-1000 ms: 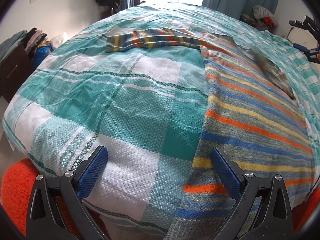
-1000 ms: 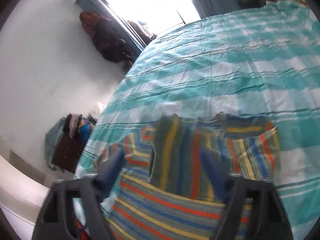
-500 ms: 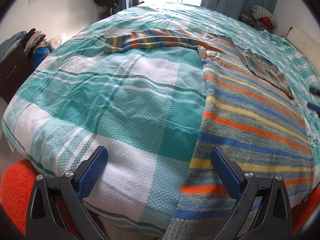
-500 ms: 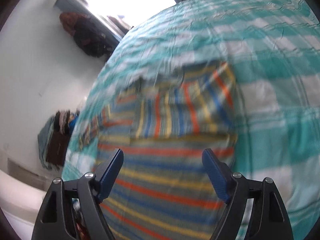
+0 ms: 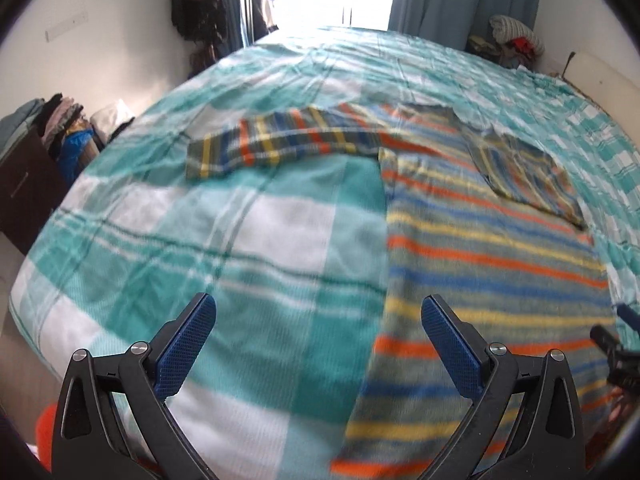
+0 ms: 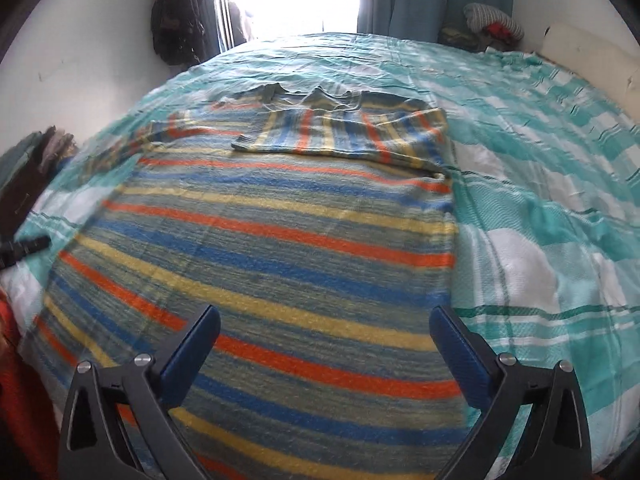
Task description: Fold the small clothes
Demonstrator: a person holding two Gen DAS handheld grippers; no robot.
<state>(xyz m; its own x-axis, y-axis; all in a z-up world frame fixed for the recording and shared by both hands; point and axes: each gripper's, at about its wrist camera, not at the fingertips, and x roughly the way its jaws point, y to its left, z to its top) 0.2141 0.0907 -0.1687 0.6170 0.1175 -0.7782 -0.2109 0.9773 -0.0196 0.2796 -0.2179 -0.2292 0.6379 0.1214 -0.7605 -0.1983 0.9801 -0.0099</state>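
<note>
A striped knit sweater (image 5: 480, 248) in orange, blue and yellow lies flat on the bed. One sleeve (image 5: 280, 144) stretches out to the left. The other sleeve (image 6: 344, 136) lies folded across the chest. My left gripper (image 5: 318, 312) hovers open over the bedspread beside the sweater's left edge, holding nothing. My right gripper (image 6: 324, 320) hangs above the sweater's lower body. Its jaws are opening and nothing is between them. It also shows at the right edge of the left wrist view as the right gripper (image 5: 616, 340).
The teal and white checked bedspread (image 5: 200, 240) covers the whole bed. A dark dresser (image 5: 24, 184) with stacked clothes stands at the left. More clothes (image 5: 516, 36) are piled in the far right corner. Something orange (image 5: 44, 432) lies by the bed's near edge.
The sleeve that hung between my right jaws now lies folded on the sweater's chest. My right gripper has drawn back and down toward the hem. My left gripper has lifted a little.
</note>
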